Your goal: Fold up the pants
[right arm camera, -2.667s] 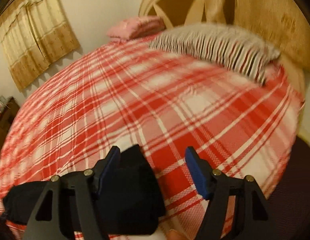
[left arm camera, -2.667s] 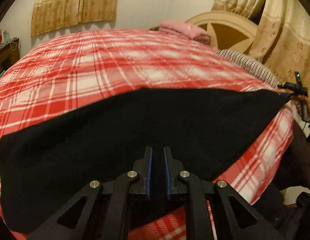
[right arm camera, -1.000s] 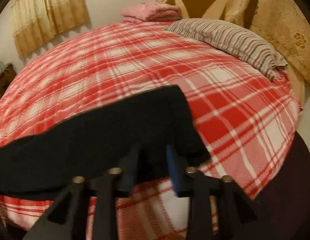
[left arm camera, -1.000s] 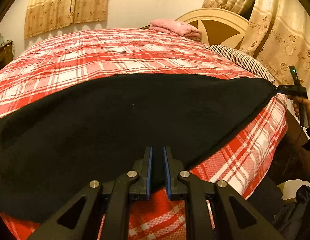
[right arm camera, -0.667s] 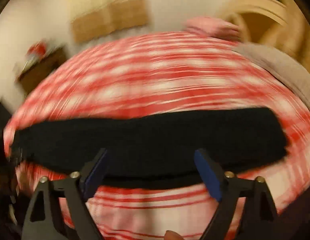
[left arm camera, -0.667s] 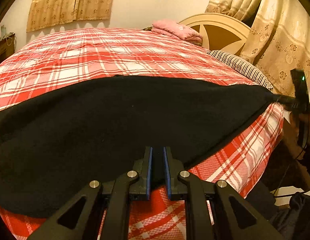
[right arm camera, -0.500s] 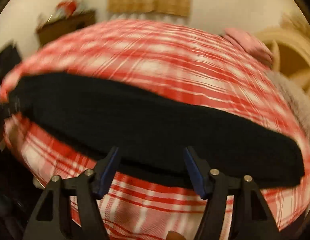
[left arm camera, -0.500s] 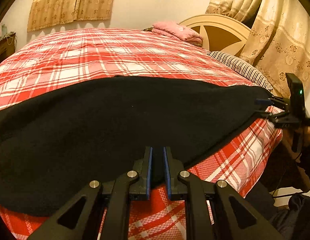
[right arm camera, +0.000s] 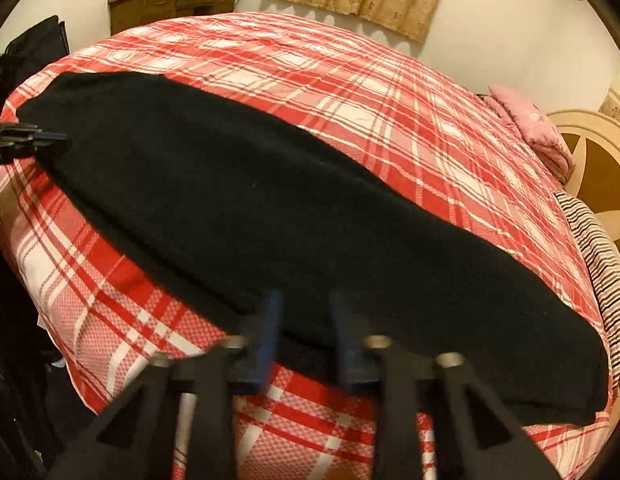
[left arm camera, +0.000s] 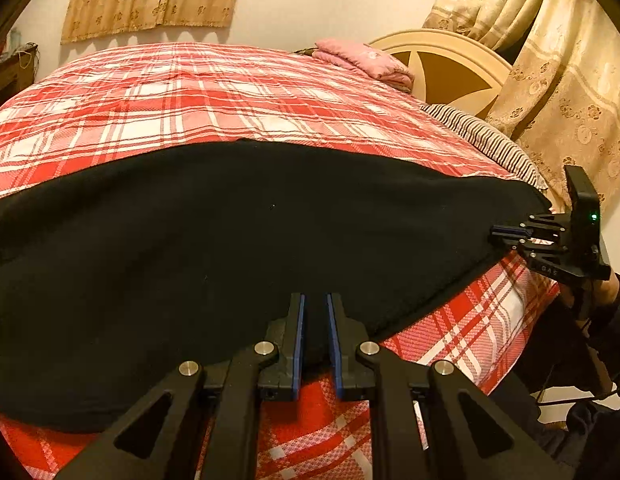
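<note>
Right hand-held gripper (right arm camera: 304, 332) is motion-blurred; its grip is unclear.

L gripper (left arm camera: 313, 332) sits low, fingers pointing fwd, jaws nearly together w/ a narrow gap, clamped on the near edge of the pants (left arm camera: 238, 248). R gripper (right arm camera: 304, 330) level, jaws close w/ a wider gap, straddling the pants' near edge; grip unclear, motion-blurred.
</note>
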The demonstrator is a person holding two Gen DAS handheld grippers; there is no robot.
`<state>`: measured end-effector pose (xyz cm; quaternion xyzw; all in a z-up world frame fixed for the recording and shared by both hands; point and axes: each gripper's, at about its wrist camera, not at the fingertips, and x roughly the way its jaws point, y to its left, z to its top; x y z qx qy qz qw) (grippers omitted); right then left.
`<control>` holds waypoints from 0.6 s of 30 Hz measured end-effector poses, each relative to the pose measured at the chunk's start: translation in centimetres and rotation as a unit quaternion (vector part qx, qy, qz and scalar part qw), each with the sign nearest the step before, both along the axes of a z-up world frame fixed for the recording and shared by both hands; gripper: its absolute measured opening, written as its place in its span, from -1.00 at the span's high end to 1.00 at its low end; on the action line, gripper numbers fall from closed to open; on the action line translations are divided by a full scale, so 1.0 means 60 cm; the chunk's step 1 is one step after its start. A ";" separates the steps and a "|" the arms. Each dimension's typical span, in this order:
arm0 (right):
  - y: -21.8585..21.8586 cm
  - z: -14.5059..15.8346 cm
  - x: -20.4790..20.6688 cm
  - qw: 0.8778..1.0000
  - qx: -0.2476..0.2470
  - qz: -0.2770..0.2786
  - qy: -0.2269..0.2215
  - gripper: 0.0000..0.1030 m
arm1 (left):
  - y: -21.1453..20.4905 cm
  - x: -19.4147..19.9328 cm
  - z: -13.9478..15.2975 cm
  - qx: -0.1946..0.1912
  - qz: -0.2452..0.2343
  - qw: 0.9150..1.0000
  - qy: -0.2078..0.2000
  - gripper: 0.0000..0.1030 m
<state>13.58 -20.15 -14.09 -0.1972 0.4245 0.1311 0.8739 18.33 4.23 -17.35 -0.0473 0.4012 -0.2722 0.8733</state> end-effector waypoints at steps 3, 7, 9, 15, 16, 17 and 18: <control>0.005 0.000 -0.003 1.000 0.002 0.006 0.003 0.85 | -0.005 0.003 0.001 0.008 0.005 1.000 0.003 0.78; 0.009 -0.004 -0.008 1.000 0.006 0.010 0.010 0.88 | -0.007 0.007 0.000 0.011 0.009 1.000 0.009 0.78; 0.006 -0.005 -0.016 1.000 0.011 0.011 0.016 0.89 | -0.008 0.008 0.000 0.014 0.010 1.000 0.009 0.78; -0.003 -0.012 -0.022 1.000 0.021 0.007 0.023 0.89 | -0.011 0.006 -0.001 0.021 0.011 1.000 0.007 0.78; -0.004 -0.012 -0.020 0.999 0.024 0.006 0.024 0.89 | -0.012 0.005 0.001 0.022 0.012 1.000 0.008 0.78; -0.005 -0.011 -0.019 0.999 0.029 0.004 0.026 0.87 | -0.013 0.004 0.002 0.023 0.013 1.000 0.008 0.78; -0.005 -0.010 -0.019 0.999 0.031 0.005 0.026 0.86 | -0.013 0.003 0.004 0.025 0.014 1.000 0.007 0.78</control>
